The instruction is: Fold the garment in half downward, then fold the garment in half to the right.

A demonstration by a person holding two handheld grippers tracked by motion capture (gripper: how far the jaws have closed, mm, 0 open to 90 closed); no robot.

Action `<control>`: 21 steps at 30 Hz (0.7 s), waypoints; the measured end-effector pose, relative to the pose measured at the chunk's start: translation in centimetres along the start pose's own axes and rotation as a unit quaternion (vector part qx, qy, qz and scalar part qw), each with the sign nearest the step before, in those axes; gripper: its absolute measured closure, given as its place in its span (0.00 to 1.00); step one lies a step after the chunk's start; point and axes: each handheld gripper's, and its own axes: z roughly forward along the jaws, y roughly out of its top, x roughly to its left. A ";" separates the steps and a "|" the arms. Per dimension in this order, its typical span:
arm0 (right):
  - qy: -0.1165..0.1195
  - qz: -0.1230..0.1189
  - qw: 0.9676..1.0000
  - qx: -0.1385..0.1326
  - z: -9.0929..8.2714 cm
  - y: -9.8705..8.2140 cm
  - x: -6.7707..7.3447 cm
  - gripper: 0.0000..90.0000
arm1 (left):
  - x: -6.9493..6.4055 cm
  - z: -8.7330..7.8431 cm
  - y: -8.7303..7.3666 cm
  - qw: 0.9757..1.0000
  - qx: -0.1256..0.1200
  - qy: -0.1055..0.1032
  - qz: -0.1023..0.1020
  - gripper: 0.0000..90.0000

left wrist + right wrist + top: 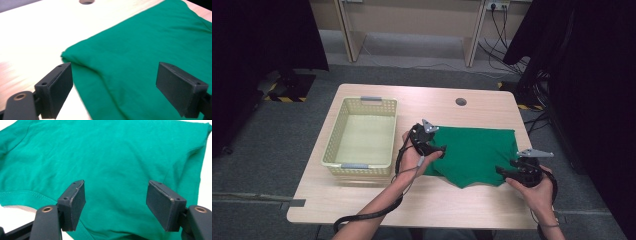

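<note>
A green garment (477,150) lies folded flat on the right half of the wooden table (422,200). My left gripper (439,150) hovers over the garment's left edge, its jaws wide apart. In the left gripper view the green garment (140,50) lies below the open left gripper (115,85), and the pads touch nothing. My right gripper (507,167) sits at the garment's near right corner. In the right gripper view the open right gripper (116,202) straddles the green garment (112,157) just above the cloth, with nothing pinched.
A pale yellow plastic basket (334,145) stands on the left side of the table, with nothing inside. A round cable hole (461,101) sits near the table's far edge. Dark curtains and cables flank the table.
</note>
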 end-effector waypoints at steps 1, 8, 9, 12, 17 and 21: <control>0.001 0.000 1.000 -0.001 0.1 0.0 0.1 0.36 | 0.2 -0.1 0.0 1.000 0.001 0.001 -0.002 0.15; 0.006 -0.010 1.000 -0.001 0.2 0.5 0.7 0.36 | 1.4 0.3 0.0 1.000 0.005 0.002 -0.022 0.17; 0.007 -0.010 1.000 0.000 0.2 0.6 0.9 0.36 | 1.6 0.5 0.3 1.000 0.003 0.002 -0.028 0.17; 0.010 -0.015 1.000 0.000 0.3 1.1 1.2 0.36 | 2.3 1.3 1.4 0.999 0.003 0.007 -0.040 0.21; 0.016 -0.030 0.999 -0.002 0.3 1.9 1.6 0.35 | 3.5 3.0 2.7 0.998 0.013 0.023 -0.062 0.24; 0.020 -0.038 0.999 -0.002 0.5 2.2 1.9 0.35 | 4.4 4.9 2.8 0.995 0.027 0.025 -0.092 0.27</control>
